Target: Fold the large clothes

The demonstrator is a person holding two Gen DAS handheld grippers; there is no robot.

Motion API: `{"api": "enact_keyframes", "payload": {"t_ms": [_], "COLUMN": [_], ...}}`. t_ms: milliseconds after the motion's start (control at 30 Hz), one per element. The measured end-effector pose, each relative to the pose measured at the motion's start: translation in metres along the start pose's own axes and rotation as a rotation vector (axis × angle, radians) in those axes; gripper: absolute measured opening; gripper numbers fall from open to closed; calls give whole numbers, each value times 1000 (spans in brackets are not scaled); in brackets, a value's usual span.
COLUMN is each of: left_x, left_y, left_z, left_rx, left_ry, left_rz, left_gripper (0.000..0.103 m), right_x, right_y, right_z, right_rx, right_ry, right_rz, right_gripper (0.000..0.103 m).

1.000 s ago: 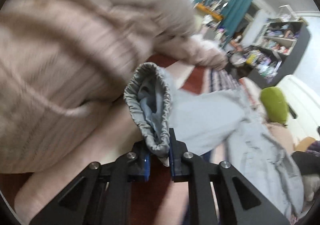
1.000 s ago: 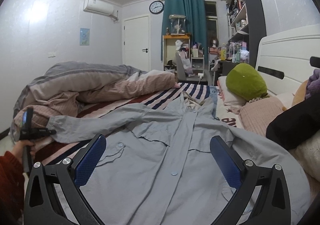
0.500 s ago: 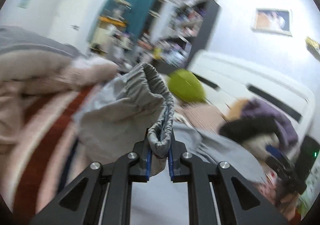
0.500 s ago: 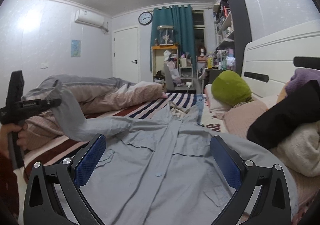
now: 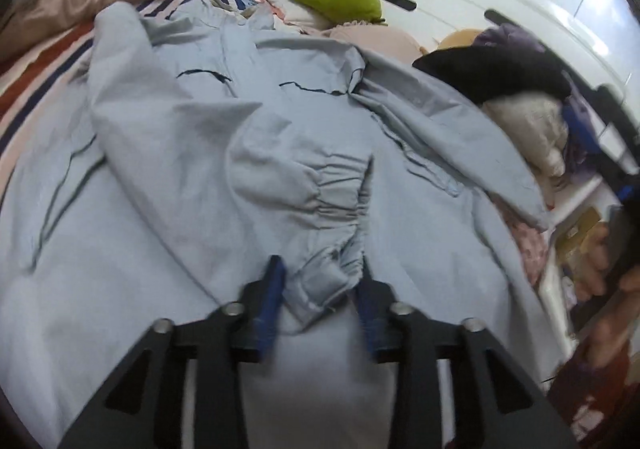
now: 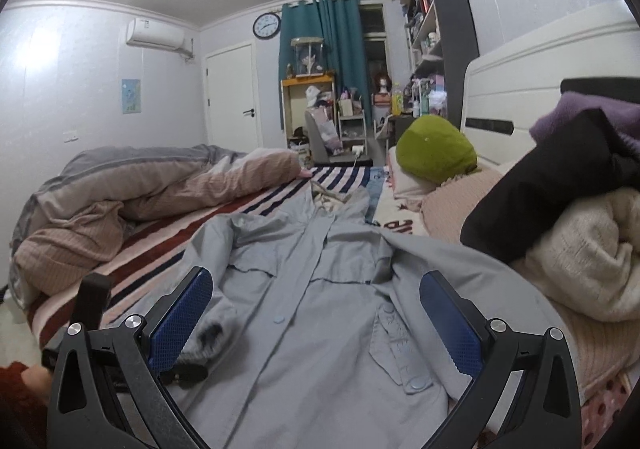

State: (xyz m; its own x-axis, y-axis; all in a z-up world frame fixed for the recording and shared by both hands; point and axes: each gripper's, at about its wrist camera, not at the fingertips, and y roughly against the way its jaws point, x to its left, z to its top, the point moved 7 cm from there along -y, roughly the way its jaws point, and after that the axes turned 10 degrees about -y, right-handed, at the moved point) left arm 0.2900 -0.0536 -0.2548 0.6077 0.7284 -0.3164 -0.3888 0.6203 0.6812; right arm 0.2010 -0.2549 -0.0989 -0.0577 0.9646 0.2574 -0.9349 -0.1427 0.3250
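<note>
Grey shirt [image 6: 320, 309] lies flat beside the green pillow [image 6: 436, 153]. Left gripper [image 5: 320, 281] has just been opening, its jaws loose around the cuff [image 5: 324, 269]. Right gripper [image 6: 316, 313] gapes wide, holding nothing.

We see a large pale blue-grey shirt [image 6: 320, 313] lying flat on the striped bed, front side up, collar toward the far end. It has round buttons down the middle and two chest pockets with flaps. One long sleeve [image 5: 168, 153] is folded across the body, and its gathered elastic cuff [image 5: 332, 209] rests on the lower middle of the shirt. The other sleeve lies straight along the side.
</note>
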Motion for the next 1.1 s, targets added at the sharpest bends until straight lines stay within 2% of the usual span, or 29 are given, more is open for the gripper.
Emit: {"api": "enact_keyframes", "payload": {"t_ms": [33, 167, 233, 333, 367, 467, 500, 567, 600, 700, 733, 767, 867, 900, 1100], "left_x": [-6, -7, 3, 24, 32, 51, 57, 65, 69, 75, 77, 78, 78, 78, 68], "left_y": [9, 51, 74, 111, 122, 150, 157, 166, 170, 170, 169, 169, 167, 165, 159], "left_z": [-8, -16, -14, -17, -19, -27, -30, -34, -38, -40, -40, -40, -40, -38, -31], "left_rx": [-10, -107, -147, -169, -178, -220, -228, -233, -230, -236, -238, -240, -240, -241, -241], "left_ry": [11, 89, 111, 117, 132, 185, 197, 207, 209, 223, 229, 233, 229, 226, 212], "left_rz": [-16, 13, 89, 307, 346, 395, 404, 438, 448, 439, 435, 433, 431, 429, 425], "left_gripper": [52, 57, 59, 64, 64, 64, 64, 64, 64, 64, 64, 64, 64, 64, 64], "right_x": [-2, -6, -2, 11, 15, 34, 42, 60, 68, 94, 99, 103, 104, 103, 76], "right_y": [-2, -14, -27, -55, -65, -102, -117, -142, -149, -171, -174, -177, -176, -172, -131], "right_z": [-4, -14, -17, -29, -34, -51, -58, -76, -85, -114, -121, -124, -122, -116, -53], "right_rx": [16, 76, 134, 252, 287, 383, 421, 502, 535, 640, 647, 641, 617, 599, 348], "right_ry": [1, -23, -59, -145, -181, -241, -232, -178, -151, -44, -13, 20, -23, -43, -115], "right_rz": [12, 84, 168, 273, 305, 364, 361, 330, 320, 310, 296, 273, 303, 319, 301], "right_gripper": [103, 103, 103, 103, 103, 103, 101, 87, 83, 69, 57, 34, 11, 10, 8]}}
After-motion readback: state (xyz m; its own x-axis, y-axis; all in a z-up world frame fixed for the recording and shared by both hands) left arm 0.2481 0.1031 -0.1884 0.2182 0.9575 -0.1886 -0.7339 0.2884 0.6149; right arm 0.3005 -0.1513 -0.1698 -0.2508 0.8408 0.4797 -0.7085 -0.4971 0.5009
